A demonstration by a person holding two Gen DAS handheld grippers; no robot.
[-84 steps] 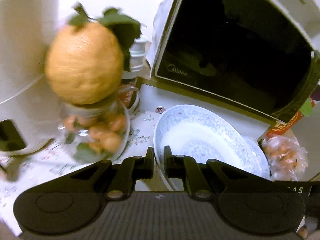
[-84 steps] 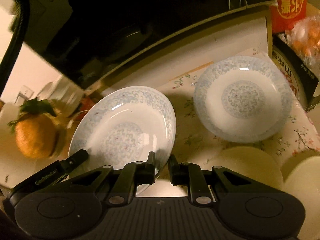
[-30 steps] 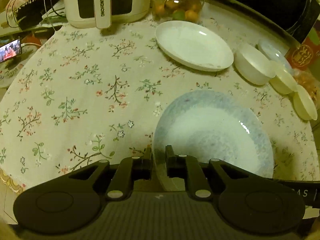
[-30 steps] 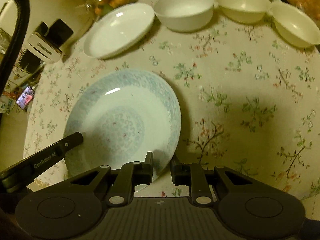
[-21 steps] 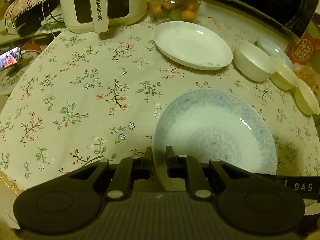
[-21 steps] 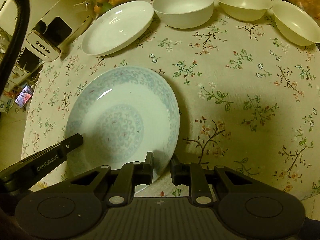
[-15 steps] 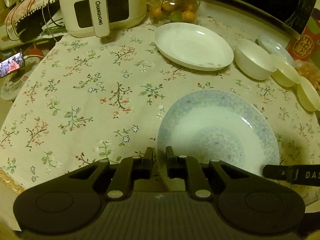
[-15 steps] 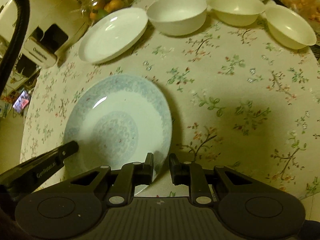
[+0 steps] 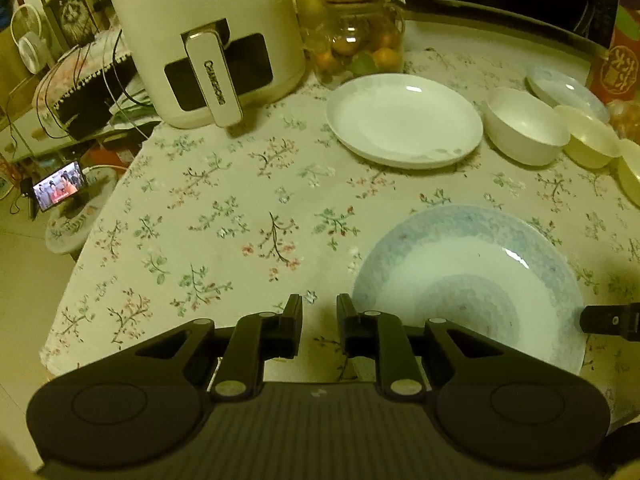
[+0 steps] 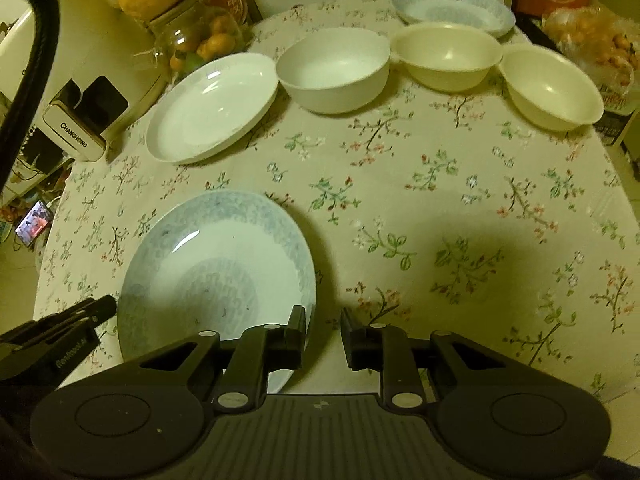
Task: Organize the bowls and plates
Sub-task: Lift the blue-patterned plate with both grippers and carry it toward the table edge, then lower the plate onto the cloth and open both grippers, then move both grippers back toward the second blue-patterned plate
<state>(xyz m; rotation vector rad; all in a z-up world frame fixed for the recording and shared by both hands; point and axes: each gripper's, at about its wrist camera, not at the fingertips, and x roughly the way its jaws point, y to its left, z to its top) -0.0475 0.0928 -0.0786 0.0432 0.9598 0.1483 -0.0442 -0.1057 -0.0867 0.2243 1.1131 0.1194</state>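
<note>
While beside both fingers [image 9: 294,312], plate [image 9: 472,280].

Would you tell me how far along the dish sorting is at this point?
Done: the big blue plate lies flat on the cloth near the front edge. In hand: nothing; the left gripper and right gripper have just been opening, jaws empty beside its rim. Left: the white plate, three bowls and small blue plate at the back sit unstacked.

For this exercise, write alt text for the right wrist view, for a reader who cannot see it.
A blue-patterned plate lies flat on a floral tablecloth, just left of the open right tool. Behind stand a white plate, three bowls and another patterned plate.
</note>
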